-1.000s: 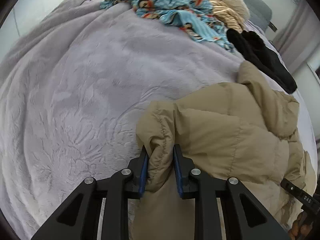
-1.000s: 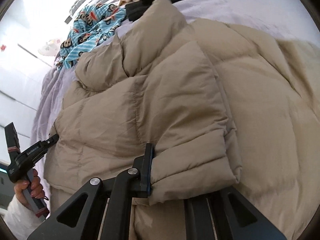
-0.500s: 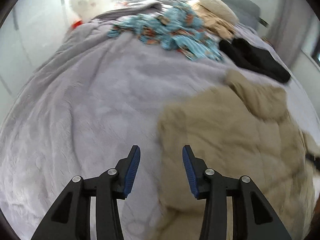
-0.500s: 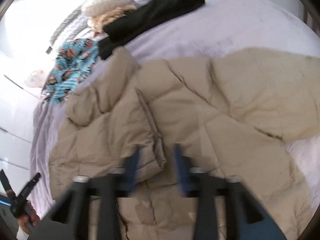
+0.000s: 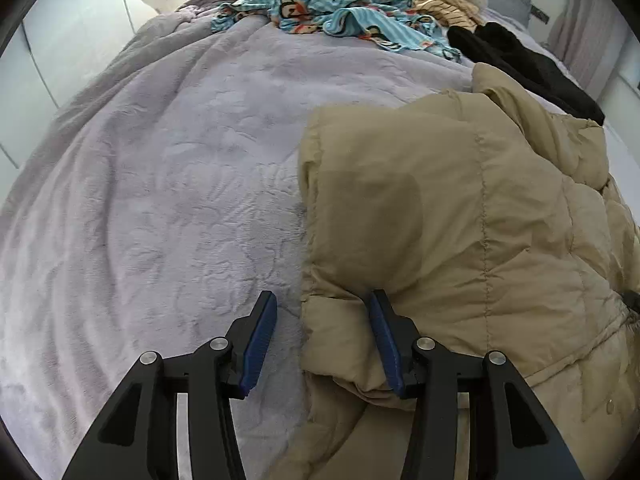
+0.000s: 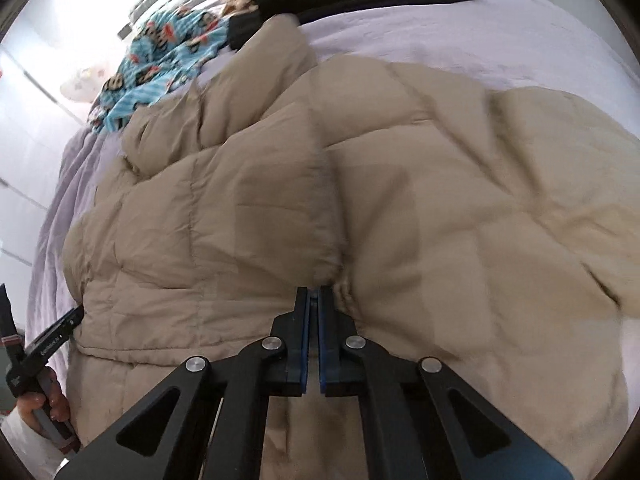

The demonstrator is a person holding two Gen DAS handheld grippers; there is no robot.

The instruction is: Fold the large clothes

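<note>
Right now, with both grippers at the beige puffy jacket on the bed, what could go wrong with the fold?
1. The left gripper is opening over the jacket's edge, not pressing it; that folded flap may spring back.
2. The right gripper looks shut with no fabric clearly between its pads, so it may pull away empty.
3. The black garment touches the jacket's collar and could get dragged along.

Left gripper (image 5: 322, 310) points steeply downward, its blue-padded jaws apart and opening, neither pad pressing on anything. Right gripper (image 6: 314, 294) also tilts steeply down, its jaws closed together with only a thin slit between the pads. The person's left hand (image 6: 50, 404) grasps the left gripper's handle.
</note>
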